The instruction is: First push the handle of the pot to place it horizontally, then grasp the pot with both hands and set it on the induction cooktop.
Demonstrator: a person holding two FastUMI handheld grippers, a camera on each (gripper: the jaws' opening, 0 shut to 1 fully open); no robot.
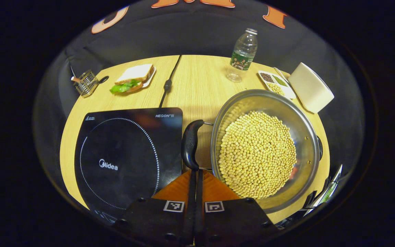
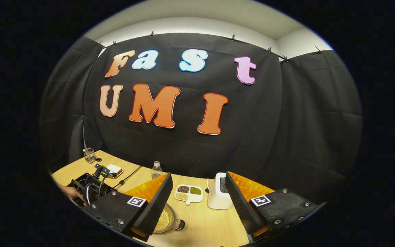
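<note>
A steel pot (image 1: pixel 307 137) full of yellow beans stands on the wooden table (image 1: pixel 201 79), right of the black induction cooktop (image 1: pixel 125 157). Its black handle (image 1: pixel 190 144) lies in the gap between pot and cooktop, pointing back at my left gripper (image 1: pixel 194 171). That gripper is shut, and its joined tips touch the handle's near end. In the right gripper view, my right gripper (image 2: pixel 199 193) hangs open above the table. The pot (image 2: pixel 165 218) shows partly behind its left finger, with a small black side grip (image 2: pixel 180 224).
Along the table's far side are a wire basket (image 1: pixel 86 82), a sandwich on a plate (image 1: pixel 134 79), a black cable (image 1: pixel 167 84), a water bottle (image 1: pixel 243 53), a divided dish of beans (image 1: pixel 275 84) and a white toaster (image 1: pixel 310 87). A hand (image 2: pixel 68 191) shows far left.
</note>
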